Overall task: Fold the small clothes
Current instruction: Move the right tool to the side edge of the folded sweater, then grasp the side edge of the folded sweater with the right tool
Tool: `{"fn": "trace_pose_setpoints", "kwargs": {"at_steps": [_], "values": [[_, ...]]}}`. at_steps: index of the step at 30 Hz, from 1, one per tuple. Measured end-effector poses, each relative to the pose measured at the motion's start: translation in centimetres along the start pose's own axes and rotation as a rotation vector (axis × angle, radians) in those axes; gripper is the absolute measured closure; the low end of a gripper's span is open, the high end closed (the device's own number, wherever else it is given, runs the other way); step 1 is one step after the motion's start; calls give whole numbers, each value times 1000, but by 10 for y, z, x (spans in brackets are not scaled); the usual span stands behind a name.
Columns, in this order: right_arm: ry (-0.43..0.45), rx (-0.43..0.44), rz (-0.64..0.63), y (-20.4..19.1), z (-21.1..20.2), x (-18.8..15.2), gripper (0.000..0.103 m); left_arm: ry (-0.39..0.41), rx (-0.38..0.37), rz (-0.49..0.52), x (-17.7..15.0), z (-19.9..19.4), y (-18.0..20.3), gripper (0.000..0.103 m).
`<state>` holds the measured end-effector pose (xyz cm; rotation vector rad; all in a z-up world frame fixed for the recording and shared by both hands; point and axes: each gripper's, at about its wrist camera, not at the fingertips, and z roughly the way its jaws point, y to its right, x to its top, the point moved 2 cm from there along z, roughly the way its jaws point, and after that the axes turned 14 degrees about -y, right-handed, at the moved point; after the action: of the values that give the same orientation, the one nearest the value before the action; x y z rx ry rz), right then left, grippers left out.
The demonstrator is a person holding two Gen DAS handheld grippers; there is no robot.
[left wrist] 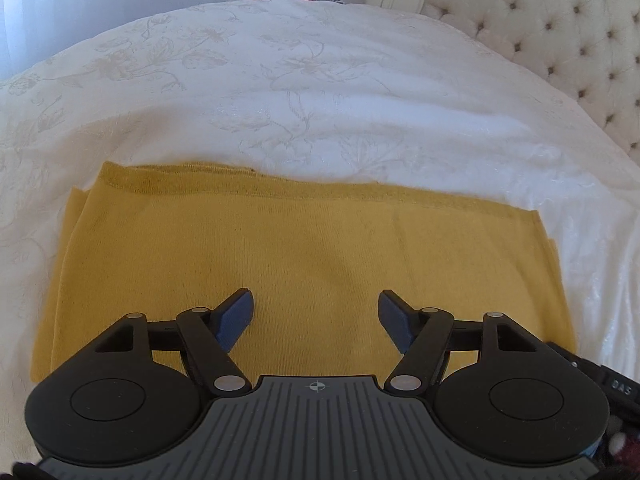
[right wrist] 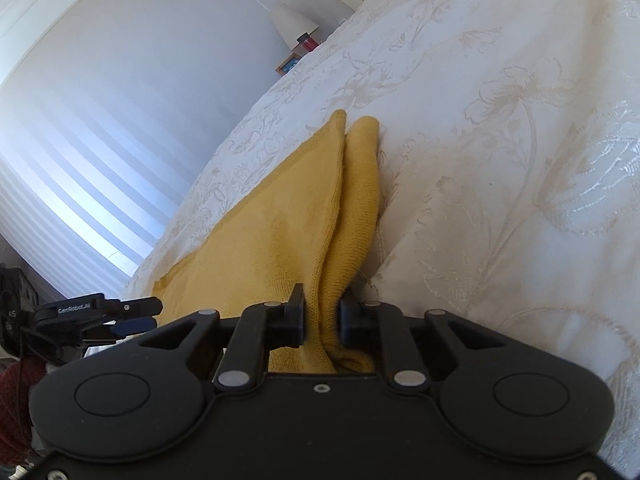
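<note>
Nearest the bed's front edge, R gripper (right wrist: pixel 320 316) is pinched on a bunched edge of the yellow garment (right wrist: pixel 288 216), jaws nearly closed w/ cloth between, prob. to lift that side for a fold. L gripper (left wrist: pixel 316 316) hovers over the garment's flat middle, jaws wide, holding nothing. Garment lies folded on the white bedspread (left wrist: pixel 320 80); headboard (left wrist: pixel 560 40) beyond at far right.

We read "CenRobot.AI" in pale letters on the black body of the left gripper (right wrist: pixel 138 314), at the lower left edge of the right wrist view. In the left wrist view, "DAS" stands in white on a black strap-like part (left wrist: pixel 618 390) just right of that gripper's round housing. Nothing else is legible.
</note>
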<state>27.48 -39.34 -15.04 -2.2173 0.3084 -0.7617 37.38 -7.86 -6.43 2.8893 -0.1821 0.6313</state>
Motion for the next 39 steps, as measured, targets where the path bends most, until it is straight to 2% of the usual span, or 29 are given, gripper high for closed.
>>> {"fn": "trace_pose_setpoints", "kwargs": {"at_steps": [5, 13, 19, 23, 27, 31, 36, 39], "values": [[6, 16, 10, 2, -3, -3, 81, -8, 80, 40, 13, 17, 16, 36], [7, 29, 20, 5, -5, -4, 81, -36, 184, 114, 15, 37, 31, 33], [4, 22, 22, 5, -5, -4, 81, -43, 205, 125, 13, 38, 32, 32], [0, 17, 23, 4, -5, -3, 82, -50, 186, 132, 15, 35, 30, 33], [-13, 12, 28, 3, -4, -1, 82, -33, 91, 98, 8, 15, 13, 35], [-35, -1, 39, 1, -1, 4, 82, 4, 39, 83, -16, -11, -11, 35], [-69, -30, 70, -5, 2, 12, 81, 63, 35, 103, -50, -44, -44, 34], [-87, -50, 80, -10, 3, 16, 76, 92, 42, 71, -65, -62, -68, 34]]}}
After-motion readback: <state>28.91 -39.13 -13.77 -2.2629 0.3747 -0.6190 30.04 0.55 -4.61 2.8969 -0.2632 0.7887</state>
